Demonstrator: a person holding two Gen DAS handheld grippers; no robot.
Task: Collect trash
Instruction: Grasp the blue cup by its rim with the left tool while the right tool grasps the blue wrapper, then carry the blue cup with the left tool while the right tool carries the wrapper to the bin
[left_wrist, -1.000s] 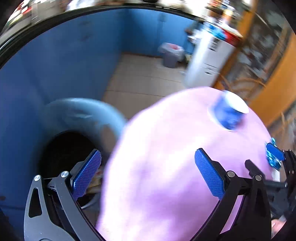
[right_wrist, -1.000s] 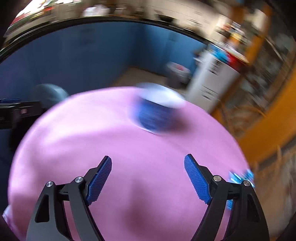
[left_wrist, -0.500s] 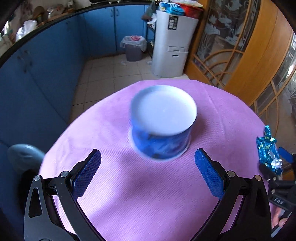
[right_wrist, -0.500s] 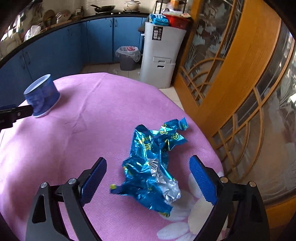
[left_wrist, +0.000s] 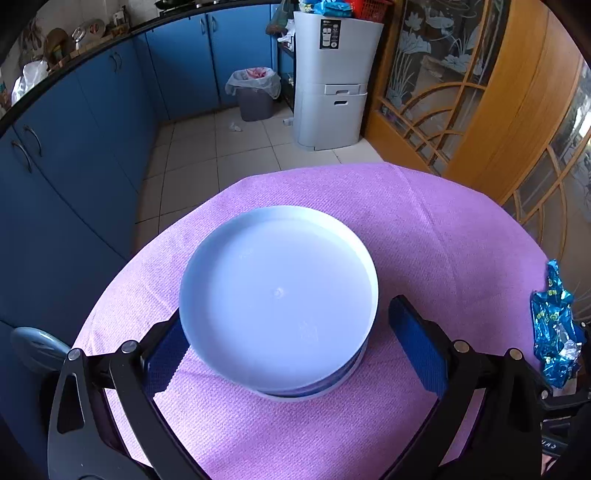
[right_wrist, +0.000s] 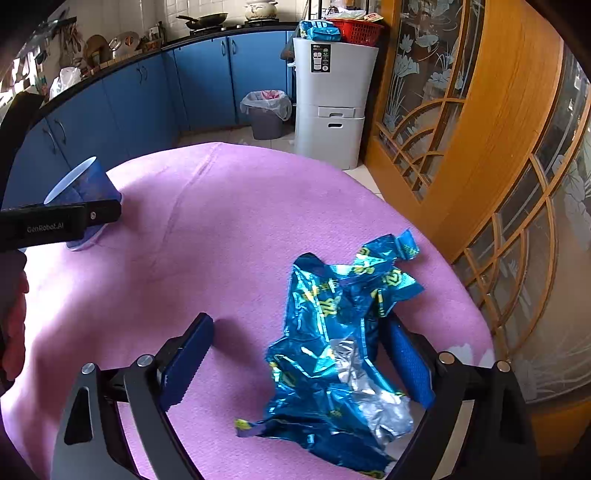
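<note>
Your left gripper (left_wrist: 282, 349) stands wide around an upturned cup (left_wrist: 279, 301), a round paper or plastic tub with a smooth white base facing up and a blue printed wall; the left pad sits against its wall or nearly so, and the right pad stands a little clear. The cup sits on the round table (left_wrist: 424, 229), whose pink cloth has a fine waffle weave.

Your right gripper (right_wrist: 301, 363) is also spread wide, straddling a crumpled snack wrapper (right_wrist: 332, 343) of glossy blue foil with a silver inner face and yellow-green printed characters too creased to read. The wrapper lies on the same cloth, to the right of the cup and well apart from it, against the right ribbed blue pad and clear of the left one.

In the right wrist view, the black body of your left tool reads "GenRobot.AI" just beside the cup (right_wrist: 83, 184).
</note>
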